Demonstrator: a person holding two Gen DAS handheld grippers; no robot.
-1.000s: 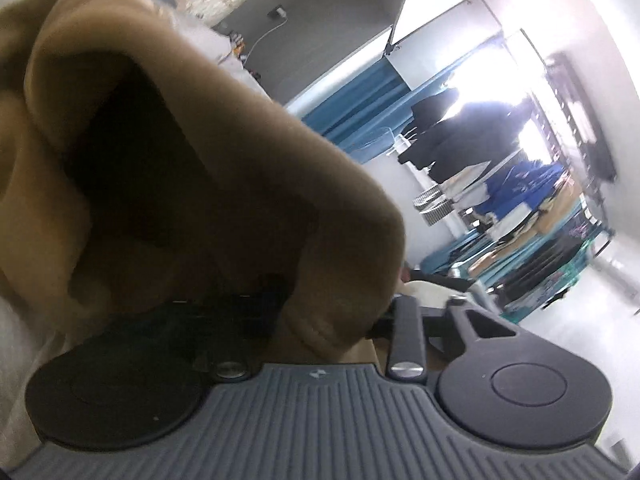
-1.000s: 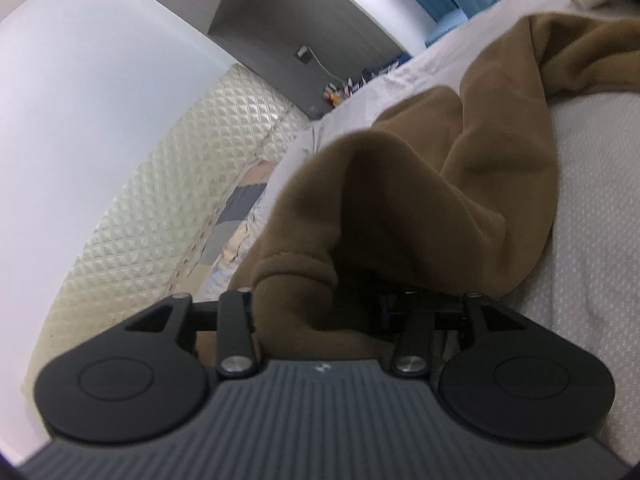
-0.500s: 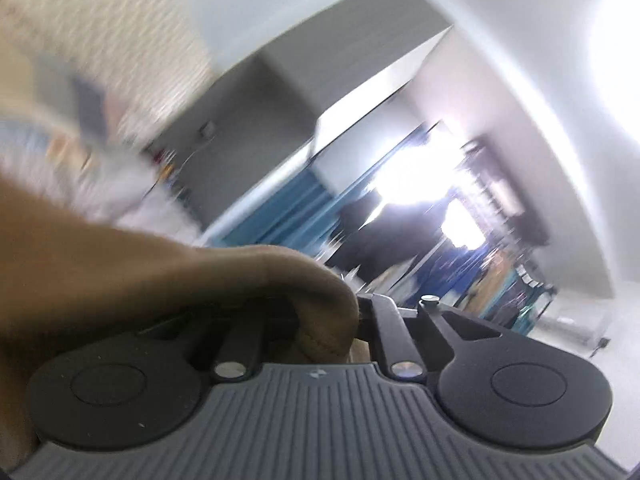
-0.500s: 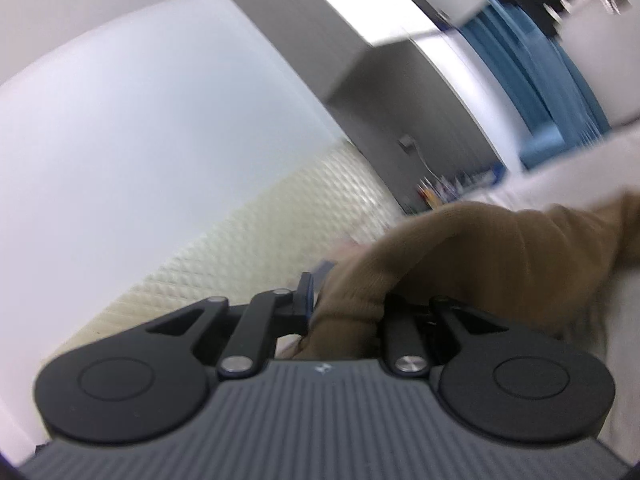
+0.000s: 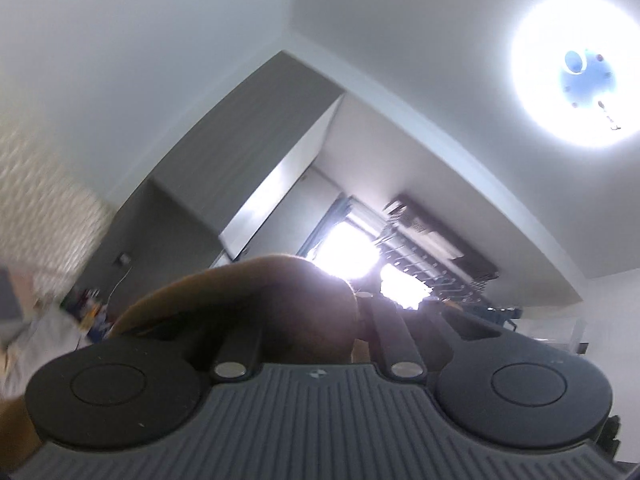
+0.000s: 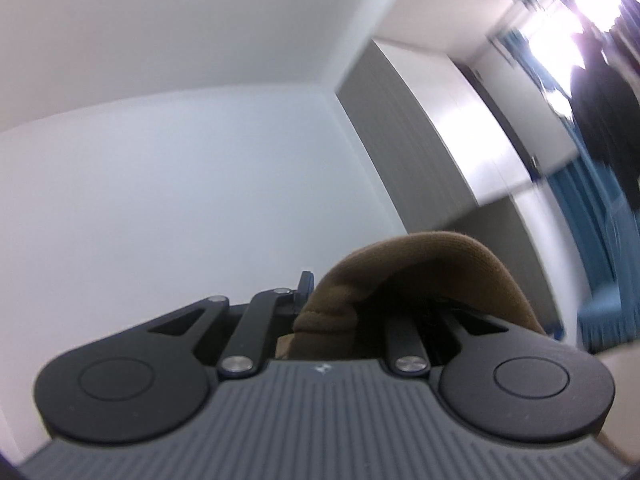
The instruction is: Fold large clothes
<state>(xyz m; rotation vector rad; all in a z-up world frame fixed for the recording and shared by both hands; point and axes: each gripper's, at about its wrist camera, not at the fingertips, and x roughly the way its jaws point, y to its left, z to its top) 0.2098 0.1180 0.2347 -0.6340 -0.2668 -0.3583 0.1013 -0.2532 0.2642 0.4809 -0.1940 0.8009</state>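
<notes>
Left wrist view, nearest first: the left gripper (image 5: 320, 320) has its fingers clamped on a bunched fold of the brown garment (image 5: 256, 300), which humps up just ahead of the grey housing and hides the fingertips. Right wrist view shows the same on the other side: the right gripper (image 6: 352, 312) pinches a thick rolled edge of the brown garment (image 6: 420, 272), the cloth arching over the right finger. Both cameras tilt upward, so the bed and the hanging body of the garment fall below the frame, and how it drapes cannot be seen. Beyond the cloth are a white wall (image 6: 160, 180), a grey cabinet (image 5: 248, 152), blue curtains (image 6: 592, 208) at far right and a bright ceiling lamp (image 5: 580, 72). This looks like an early lift to shake the piece out. To do it well, both grips should stay firm and level with each other, hands drawn apart enough to pull the top edge taut, so the fabric hangs flat before it is laid down for folding.
</notes>
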